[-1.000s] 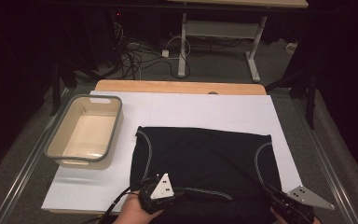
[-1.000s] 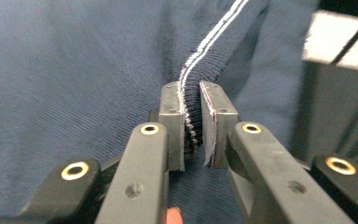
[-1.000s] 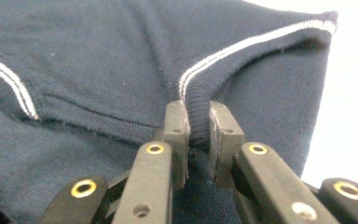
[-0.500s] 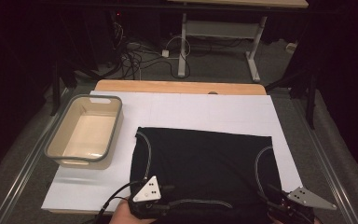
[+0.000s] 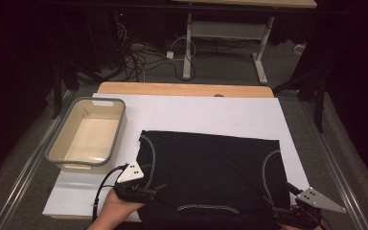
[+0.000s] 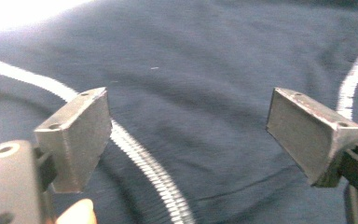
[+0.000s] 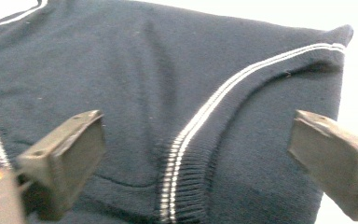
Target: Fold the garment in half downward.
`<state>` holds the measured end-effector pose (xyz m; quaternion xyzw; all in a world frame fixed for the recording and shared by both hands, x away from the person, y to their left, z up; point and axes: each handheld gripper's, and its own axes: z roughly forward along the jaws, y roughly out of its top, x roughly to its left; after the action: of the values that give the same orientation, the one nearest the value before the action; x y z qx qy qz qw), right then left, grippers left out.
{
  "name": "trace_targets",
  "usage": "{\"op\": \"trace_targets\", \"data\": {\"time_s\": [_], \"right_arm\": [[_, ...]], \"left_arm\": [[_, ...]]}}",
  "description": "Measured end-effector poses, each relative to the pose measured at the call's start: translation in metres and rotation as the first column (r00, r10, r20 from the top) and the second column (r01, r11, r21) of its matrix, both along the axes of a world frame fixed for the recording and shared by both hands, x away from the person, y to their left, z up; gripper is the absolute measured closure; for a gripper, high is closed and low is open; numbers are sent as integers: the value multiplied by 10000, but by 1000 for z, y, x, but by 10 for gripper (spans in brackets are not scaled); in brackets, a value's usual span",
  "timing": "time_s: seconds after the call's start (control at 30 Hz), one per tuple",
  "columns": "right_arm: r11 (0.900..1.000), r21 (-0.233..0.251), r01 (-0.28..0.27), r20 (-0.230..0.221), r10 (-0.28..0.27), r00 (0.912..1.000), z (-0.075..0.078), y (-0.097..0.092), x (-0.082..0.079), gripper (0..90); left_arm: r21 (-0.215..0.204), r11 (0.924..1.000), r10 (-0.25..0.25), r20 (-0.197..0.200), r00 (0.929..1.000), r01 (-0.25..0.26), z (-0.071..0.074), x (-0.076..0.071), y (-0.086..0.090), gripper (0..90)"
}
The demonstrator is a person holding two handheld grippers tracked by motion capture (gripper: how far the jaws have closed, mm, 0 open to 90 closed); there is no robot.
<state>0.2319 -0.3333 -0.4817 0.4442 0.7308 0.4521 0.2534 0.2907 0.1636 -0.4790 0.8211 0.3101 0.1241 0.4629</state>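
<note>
Fingers of both grippers, just opened, stand apart over the unlabelled black garment (image 5: 211,172), gripping nothing.

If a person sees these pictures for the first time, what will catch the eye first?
First, the black garment with white trim, lying folded flat on the white table cover. Then the left hand-held gripper and right hand-held gripper at its near corners, both open. An empty beige tub stands to its left.
</note>
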Motion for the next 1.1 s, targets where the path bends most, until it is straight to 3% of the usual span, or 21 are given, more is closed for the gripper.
{"op": "trace_targets", "data": {"time_s": [0.17,0.47,0.6,0.83,1.0,1.1], "right_arm": [[9997,-30,228,68,-228,9997,0,0,0,3],[9994,67,330,170,-331,9993,0,-2,-1,4],[9994,74,348,172,-350,9992,-1,-2,-1,4],[9992,43,399,309,-400,9987,2,1,0,3],[9996,159,254,634,-264,9976,7,8,5,3],[9994,112,337,691,-344,9970,16,13,17,3]], "left_arm": [[-61,9994,348,-81,9994,-349,1,4,6,0],[21,9985,549,-225,9982,-548,-4,8,9,0],[367,9956,864,44,9963,-865,-8,9,8,0],[272,9960,854,-198,9962,-848,-11,12,9,0],[-52,9957,928,-34,9957,-928,1,23,0,0],[221,9951,964,86,9953,-965,7,37,-8,0]]}}
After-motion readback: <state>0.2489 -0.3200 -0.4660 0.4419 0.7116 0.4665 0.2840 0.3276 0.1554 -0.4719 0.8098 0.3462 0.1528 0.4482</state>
